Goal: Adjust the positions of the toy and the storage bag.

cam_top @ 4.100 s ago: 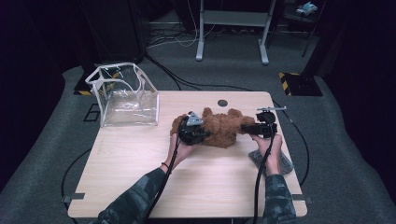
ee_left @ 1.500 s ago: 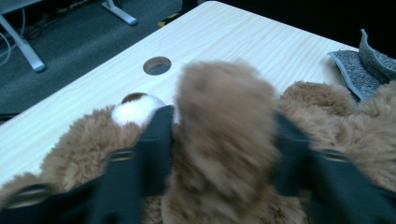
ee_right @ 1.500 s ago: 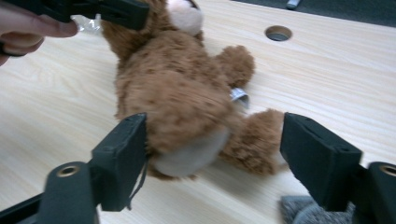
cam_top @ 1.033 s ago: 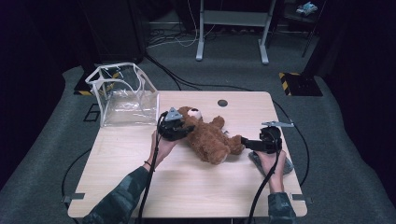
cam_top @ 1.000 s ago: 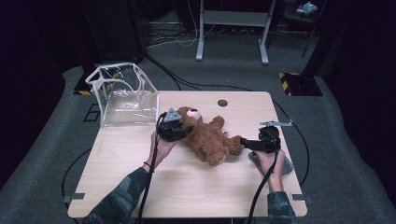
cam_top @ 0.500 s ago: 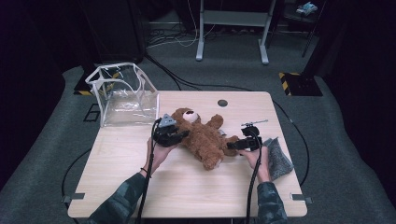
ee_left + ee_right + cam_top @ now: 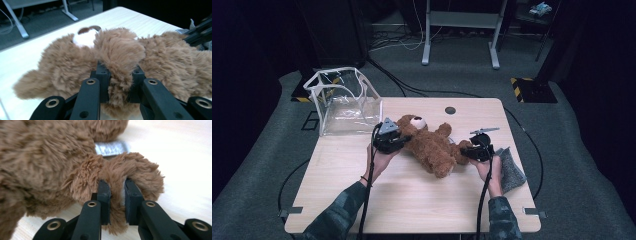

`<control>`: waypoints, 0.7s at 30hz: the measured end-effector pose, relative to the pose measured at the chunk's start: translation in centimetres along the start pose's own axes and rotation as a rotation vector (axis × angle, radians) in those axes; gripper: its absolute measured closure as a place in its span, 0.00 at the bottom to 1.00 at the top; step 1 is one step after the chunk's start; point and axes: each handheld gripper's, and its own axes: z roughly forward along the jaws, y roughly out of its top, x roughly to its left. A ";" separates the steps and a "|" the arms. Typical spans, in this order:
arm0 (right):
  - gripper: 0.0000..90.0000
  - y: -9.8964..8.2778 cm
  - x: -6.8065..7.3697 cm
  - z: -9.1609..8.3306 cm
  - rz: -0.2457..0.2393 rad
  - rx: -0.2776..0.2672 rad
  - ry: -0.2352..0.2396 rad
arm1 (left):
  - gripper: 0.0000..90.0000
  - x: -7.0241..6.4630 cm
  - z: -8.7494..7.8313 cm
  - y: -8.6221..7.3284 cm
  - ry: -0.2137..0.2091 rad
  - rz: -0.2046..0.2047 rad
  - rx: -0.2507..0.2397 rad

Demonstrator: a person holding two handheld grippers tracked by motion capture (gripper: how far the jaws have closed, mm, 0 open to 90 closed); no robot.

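Both hand-held grippers now grip the bear.
The right hand-held gripper has just closed on a leg of the bear; the left hand-held gripper pinches an arm, so lifting toward the bag looks possible.

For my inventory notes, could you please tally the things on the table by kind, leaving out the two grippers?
Brown teddy bear: 1
Clear plastic bag with white trim: 1
Grey cloth: 1
Total: 3
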 end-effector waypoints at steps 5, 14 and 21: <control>0.88 0.9 1.1 -2.1 -0.033 -0.082 -0.075 | 0.85 0.4 -0.1 1.0 0.005 0.029 -0.016; 0.88 1.8 2.5 -6.2 -0.076 -0.186 -0.152 | 0.85 1.1 0.0 3.3 -0.012 0.045 -0.071; 0.88 1.8 3.6 -8.2 -0.108 -0.230 -0.200 | 0.85 1.8 0.9 4.1 -0.017 0.043 -0.070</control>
